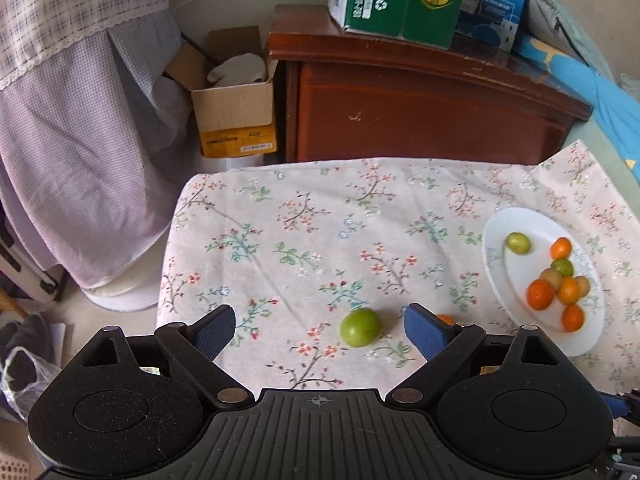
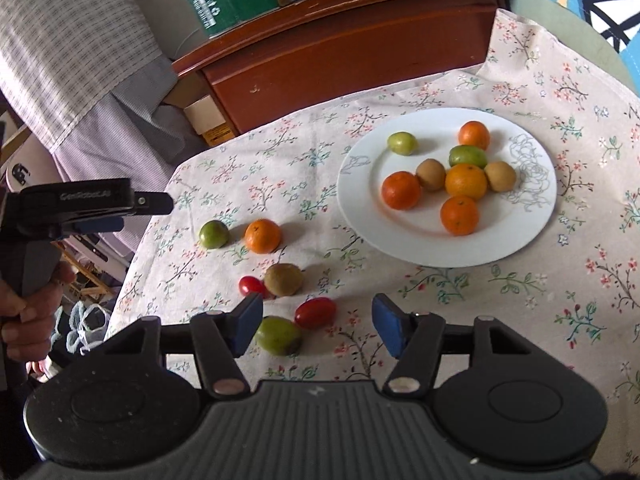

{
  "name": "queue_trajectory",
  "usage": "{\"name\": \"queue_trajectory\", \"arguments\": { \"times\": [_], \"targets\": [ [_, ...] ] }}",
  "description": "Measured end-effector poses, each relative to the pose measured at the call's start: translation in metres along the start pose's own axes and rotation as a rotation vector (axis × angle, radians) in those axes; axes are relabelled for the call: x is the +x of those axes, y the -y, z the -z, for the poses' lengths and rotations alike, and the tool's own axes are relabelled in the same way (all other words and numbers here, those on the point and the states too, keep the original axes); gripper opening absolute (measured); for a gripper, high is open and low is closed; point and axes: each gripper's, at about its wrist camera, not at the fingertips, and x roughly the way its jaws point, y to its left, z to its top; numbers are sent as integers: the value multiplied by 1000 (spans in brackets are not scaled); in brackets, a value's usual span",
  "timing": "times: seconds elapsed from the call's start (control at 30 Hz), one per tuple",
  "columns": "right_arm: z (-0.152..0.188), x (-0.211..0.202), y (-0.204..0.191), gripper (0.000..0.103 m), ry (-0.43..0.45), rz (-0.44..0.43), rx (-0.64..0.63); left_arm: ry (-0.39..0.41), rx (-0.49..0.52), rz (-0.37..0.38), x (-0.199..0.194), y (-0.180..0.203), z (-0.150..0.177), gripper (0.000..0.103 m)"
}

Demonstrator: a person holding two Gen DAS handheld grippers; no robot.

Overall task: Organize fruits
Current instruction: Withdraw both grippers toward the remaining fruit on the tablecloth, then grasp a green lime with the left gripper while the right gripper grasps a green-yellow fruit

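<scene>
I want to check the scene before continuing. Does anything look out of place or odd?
Yes: six fruits lie loose on the tablecloth beside the white plate, among them an orange and a kiwi. Nothing looks spilled or damaged.

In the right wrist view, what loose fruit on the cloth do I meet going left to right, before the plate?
Green fruit → small red tomato → orange → kiwi → larger red tomato, then the plate. The green fruit by the pad is left out.
</scene>
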Motion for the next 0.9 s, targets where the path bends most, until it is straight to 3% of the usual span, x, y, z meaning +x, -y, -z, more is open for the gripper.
{"name": "queue_trajectory", "arguments": {
  "times": [0.3,0.67,0.9],
  "targets": [
    [18,18,-21,54,-67,-10,-51,-36,7,28,22,2,6,93],
    [22,33,-24,54,-43,20,-47,-27,52,41,43,11,10,91],
    [22,36,-26,44,-15,35,-69,-35,58,48,57,16,13,83]
  ]
}}
